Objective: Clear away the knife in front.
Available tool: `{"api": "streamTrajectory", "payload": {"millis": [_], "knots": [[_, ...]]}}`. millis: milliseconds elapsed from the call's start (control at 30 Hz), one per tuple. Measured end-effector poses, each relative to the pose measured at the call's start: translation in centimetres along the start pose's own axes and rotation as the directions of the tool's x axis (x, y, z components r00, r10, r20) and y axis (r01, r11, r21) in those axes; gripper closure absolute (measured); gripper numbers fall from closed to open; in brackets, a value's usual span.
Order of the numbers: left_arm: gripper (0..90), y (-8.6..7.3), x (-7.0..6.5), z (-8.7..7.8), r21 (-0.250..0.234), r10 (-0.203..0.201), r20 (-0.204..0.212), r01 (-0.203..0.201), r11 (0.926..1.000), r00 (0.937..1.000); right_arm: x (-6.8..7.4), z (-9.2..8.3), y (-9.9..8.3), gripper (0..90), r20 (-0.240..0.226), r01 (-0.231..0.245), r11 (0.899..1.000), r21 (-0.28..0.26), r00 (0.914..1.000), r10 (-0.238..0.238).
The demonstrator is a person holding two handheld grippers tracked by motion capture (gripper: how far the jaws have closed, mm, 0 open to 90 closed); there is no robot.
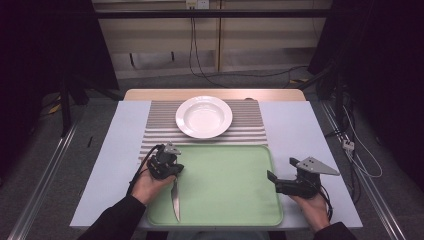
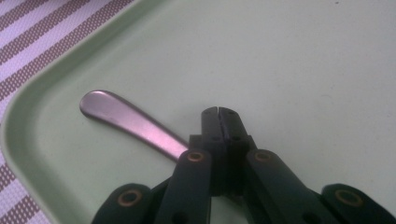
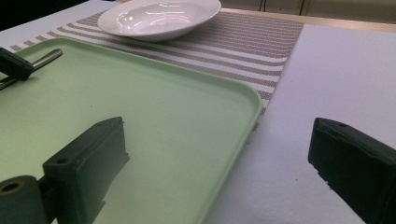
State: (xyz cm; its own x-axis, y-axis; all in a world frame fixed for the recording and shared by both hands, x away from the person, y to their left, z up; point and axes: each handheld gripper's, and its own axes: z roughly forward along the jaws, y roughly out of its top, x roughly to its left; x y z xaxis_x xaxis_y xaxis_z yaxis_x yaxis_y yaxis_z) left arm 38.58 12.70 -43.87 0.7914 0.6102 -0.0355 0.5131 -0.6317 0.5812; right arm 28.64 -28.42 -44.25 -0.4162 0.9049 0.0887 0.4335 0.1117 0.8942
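Observation:
A metal table knife lies along the left side of a pale green tray, blade toward the front edge. My left gripper sits over the knife's handle. In the left gripper view this gripper is shut, tips together on the tray, and the rounded handle end comes out from behind its left jaw. Whether the knife is clamped I cannot tell. My right gripper is open, one jaw over the tray's right rim and the other over the white table; its gap is empty.
A white deep plate stands on a striped mat just beyond the tray. The white tabletop stretches to the right of the tray. Cables lie on the floor behind and to the right of the table.

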Motion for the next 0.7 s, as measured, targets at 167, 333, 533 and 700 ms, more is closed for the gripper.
{"api": "streamTrajectory", "payload": {"millis": [167, 333, 533, 700], "knots": [[90.0, -0.5, -0.2, -0.4, 0.006, -0.011, -0.008, 0.011, 0.9999, 0.9999, 0.0, 0.1, 0.0, 4.4, 0.002, -0.001, 1.000, 0.000, 1.0000, 0.001], [90.0, -1.0, -0.8, -0.9, 0.014, 0.010, 0.000, -0.010, 0.9999, 1.0000, 0.0, 0.1, 0.0, 4.4, 0.003, -0.005, 1.000, 0.002, 1.0000, 0.005], [90.0, -1.8, -0.8, -1.4, 0.012, 0.001, -0.003, -0.001, 0.9999, 1.0000, 0.0, 0.1, 0.0, 4.4, 0.001, -0.003, 1.000, 0.003, 1.0000, 0.003], [90.0, -2.2, -0.3, -1.8, 0.015, -0.025, -0.014, 0.025, 0.9996, 0.9996, 0.0, 0.1, 0.1, 4.4, 0.001, 0.003, 1.000, 0.000, 1.0000, -0.003]]}}
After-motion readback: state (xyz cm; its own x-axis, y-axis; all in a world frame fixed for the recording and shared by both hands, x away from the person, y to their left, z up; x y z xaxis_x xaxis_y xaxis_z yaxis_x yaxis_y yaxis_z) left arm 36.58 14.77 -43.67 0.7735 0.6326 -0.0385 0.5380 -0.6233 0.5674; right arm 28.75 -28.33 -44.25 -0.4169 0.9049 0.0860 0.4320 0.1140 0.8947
